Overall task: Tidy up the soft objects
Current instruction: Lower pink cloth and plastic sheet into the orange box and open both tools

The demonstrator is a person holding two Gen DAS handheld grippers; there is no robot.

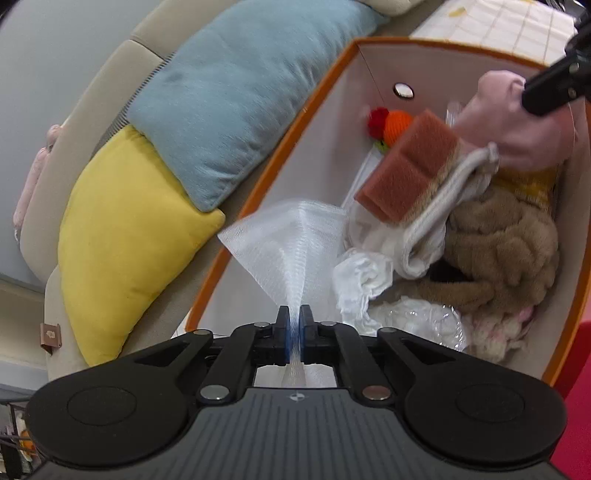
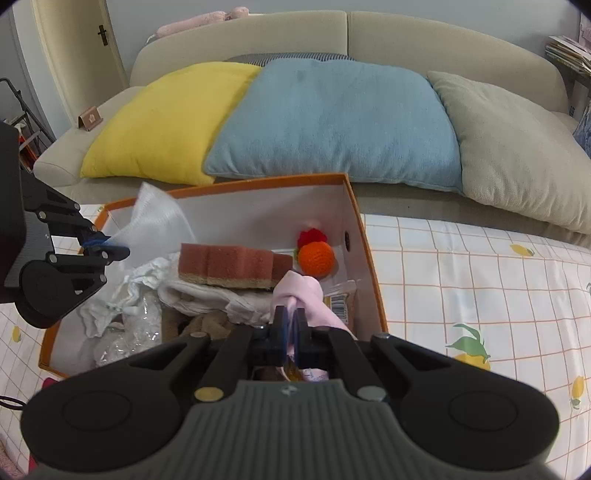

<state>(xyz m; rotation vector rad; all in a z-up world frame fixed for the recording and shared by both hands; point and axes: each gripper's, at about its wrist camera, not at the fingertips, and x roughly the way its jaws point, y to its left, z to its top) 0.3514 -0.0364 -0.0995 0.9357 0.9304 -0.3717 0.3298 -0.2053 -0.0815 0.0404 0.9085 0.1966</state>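
The box (image 1: 325, 110) is viewed close from above along the left gripper (image 1: 294, 325), the sofa (image 1: 110, 66) to its left; from the right gripper (image 2: 290, 325) the same box (image 2: 364, 236) is faced towards the sofa (image 2: 347, 33); both views share the sponge (image 1: 410, 166)

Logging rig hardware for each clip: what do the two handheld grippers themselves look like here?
Both match. The left gripper and right gripper are matte black with a grey ribbed body bearing a small round logo, two round black discs at the sides, angled linkage arms with silver and brass-coloured pivot pins, and blue pads inside the black fingers. No sleeves or hands show, and no cable is clearly attached.
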